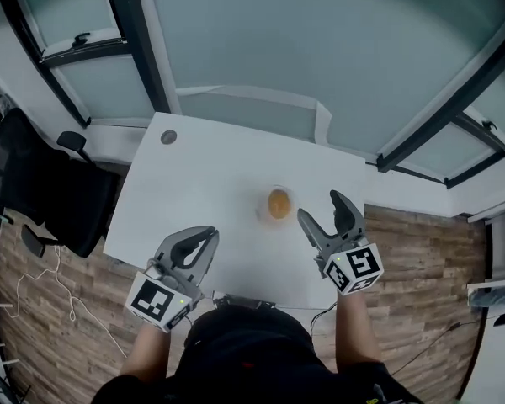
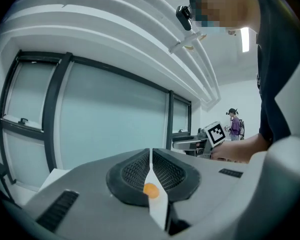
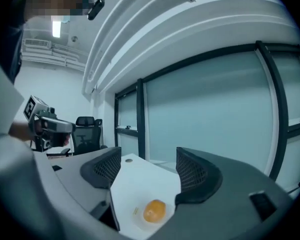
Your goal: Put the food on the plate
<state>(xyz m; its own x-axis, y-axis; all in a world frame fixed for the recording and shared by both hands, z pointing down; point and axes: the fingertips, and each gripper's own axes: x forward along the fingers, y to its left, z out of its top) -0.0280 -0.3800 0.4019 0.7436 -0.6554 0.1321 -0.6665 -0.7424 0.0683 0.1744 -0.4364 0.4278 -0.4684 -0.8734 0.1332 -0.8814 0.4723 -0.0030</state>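
Note:
An orange, rounded piece of food (image 1: 279, 202) sits on a small pale plate (image 1: 263, 213) near the middle of the white table (image 1: 210, 175). My right gripper (image 1: 320, 207) hovers just right of the plate, open and empty. In the right gripper view the food (image 3: 154, 210) lies low between the spread jaws of that gripper (image 3: 147, 168). My left gripper (image 1: 209, 241) is at the table's near edge, left of the plate, and is shut on nothing. Through the thin slit of the left gripper (image 2: 151, 160) I see a sliver of table and the food (image 2: 150, 189).
A black office chair (image 1: 34, 183) stands left of the table. A grey round grommet (image 1: 168, 137) sits at the table's far left corner. Glass partitions (image 1: 320, 49) run behind the table, with wooden floor (image 1: 421, 276) and cables around it. A person (image 2: 235, 125) stands far off.

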